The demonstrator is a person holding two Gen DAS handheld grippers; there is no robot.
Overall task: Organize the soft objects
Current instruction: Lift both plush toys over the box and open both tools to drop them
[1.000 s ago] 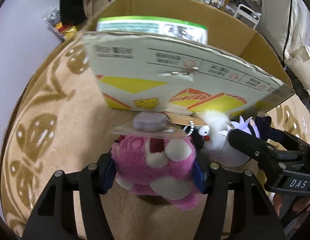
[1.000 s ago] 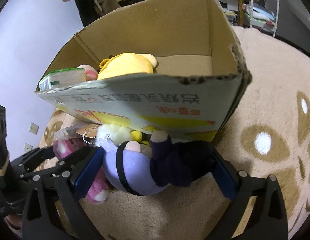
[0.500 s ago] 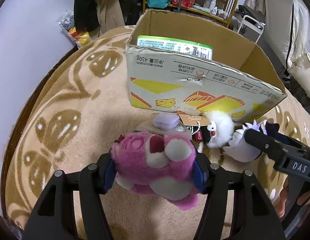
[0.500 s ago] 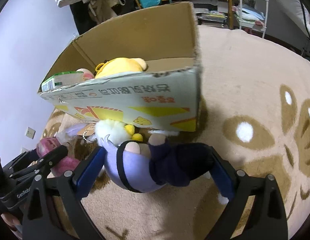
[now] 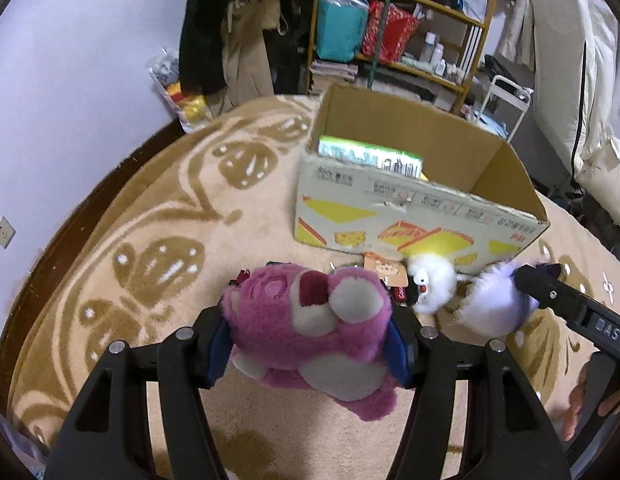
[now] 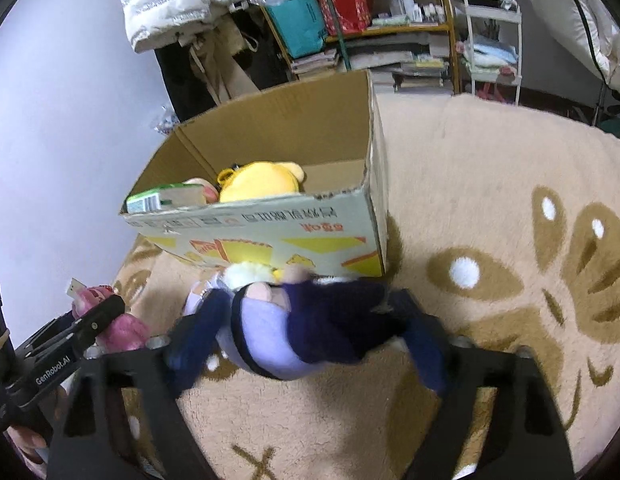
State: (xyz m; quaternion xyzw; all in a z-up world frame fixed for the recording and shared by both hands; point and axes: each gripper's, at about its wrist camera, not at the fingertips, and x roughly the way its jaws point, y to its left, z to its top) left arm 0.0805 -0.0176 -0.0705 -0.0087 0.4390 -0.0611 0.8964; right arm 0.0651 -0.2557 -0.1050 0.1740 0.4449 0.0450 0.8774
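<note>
While each of the two hand-held grippers carries a toy above the rug, the nearest thing in the left wrist view is the left gripper [image 5: 310,344], its jaws closed from both sides on a fluffy pink plush bear with cream patches [image 5: 314,328], which bulges past the blue pads. In the right wrist view the right gripper [image 6: 306,340] is likewise closed, on a lavender and dark navy plush doll [image 6: 298,332] whose long axis lies crosswise between the fingers; motion blur softens its outline. Just beyond both toys, a small white fluffy plush with a paper tag [image 5: 432,282] lies on the beige patterned carpet [image 5: 158,240], close against the near wall of the open brown cardboard box with yellow and orange print [image 5: 414,216]. Inside the box a yellow plush toy [image 6: 260,182] and a green-edged packet [image 6: 162,198] lie toward its left end, leaving the right part of the floor bare. The box stands straight ahead of both pairs of jaws and below them, its rim running across the view, so the coming move is probably a forward carry over that near rim. The right gripper looks slightly nearer the free space. Shelves and hanging clothes fill the background.
</note>
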